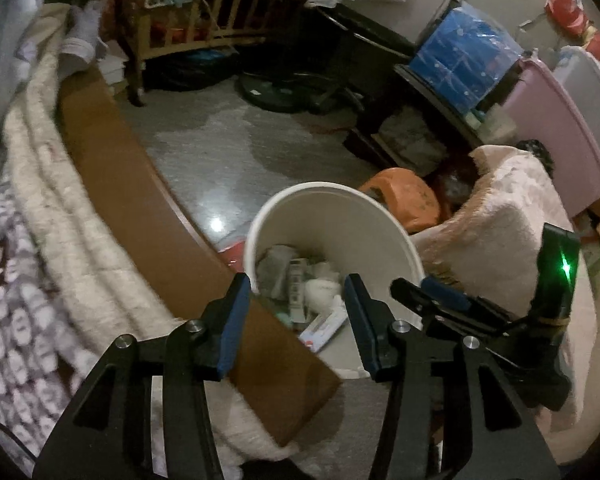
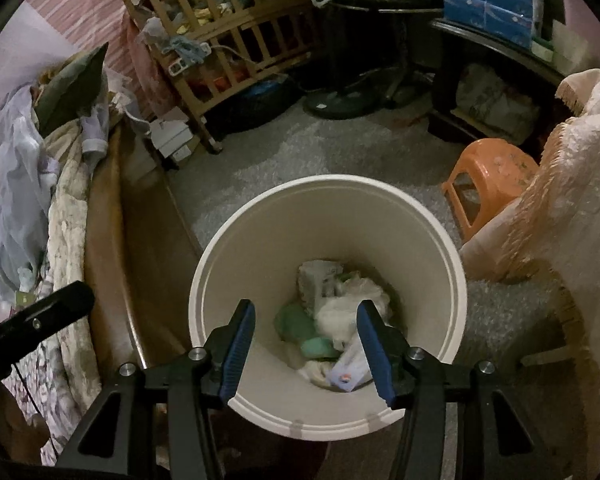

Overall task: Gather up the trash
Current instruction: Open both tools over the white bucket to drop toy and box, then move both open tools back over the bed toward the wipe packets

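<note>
One white bin (image 2: 260,248) stands on the floor (image 2: 260,160). One orange stool (image 2: 488,172) sits beyond it. One wooden crib (image 2: 236,40) and one fan base (image 2: 340,106) stand farther back. Two claws show: the left claw (image 1: 296,312) and the right claw (image 2: 306,344), each with two blue pads. The trash in the bin is a jumbled heap, including two green lumps (image 2: 300,328); its full count cannot be told.

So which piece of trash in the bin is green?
The rounded wad at the bin's bottom left; the other pieces are white or grey.
</note>
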`<state>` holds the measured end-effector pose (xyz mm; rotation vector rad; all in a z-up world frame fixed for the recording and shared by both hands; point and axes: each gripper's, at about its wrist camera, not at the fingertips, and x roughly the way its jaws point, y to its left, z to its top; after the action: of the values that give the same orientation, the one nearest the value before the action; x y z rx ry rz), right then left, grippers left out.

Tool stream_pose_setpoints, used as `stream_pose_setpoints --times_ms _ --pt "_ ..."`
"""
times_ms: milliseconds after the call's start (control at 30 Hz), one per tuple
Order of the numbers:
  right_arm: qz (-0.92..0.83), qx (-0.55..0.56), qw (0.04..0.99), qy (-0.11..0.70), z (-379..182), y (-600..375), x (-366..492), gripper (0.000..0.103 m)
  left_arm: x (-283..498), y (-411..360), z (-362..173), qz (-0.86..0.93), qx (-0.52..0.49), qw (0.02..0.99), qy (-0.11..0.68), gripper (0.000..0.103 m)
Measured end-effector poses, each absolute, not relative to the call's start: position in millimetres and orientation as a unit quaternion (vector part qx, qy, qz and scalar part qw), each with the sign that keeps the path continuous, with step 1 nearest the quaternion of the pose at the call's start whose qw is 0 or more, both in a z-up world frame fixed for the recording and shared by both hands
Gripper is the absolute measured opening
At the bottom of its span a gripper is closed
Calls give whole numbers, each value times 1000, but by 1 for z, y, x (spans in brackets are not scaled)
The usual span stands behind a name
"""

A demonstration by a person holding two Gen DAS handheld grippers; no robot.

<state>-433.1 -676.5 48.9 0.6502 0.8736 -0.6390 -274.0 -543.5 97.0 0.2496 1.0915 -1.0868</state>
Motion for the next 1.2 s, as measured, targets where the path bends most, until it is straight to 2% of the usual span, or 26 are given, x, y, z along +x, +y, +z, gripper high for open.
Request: stream_pose_setpoints --times_ms 533,1200 --pt "-259 264 830 418 65 -624 -391 51 -236 -470 97 -403 121 776 470 47" --pt "-140 196 869 432 90 -497 -282 54 -160 -315 91 -266 76 838 470 47"
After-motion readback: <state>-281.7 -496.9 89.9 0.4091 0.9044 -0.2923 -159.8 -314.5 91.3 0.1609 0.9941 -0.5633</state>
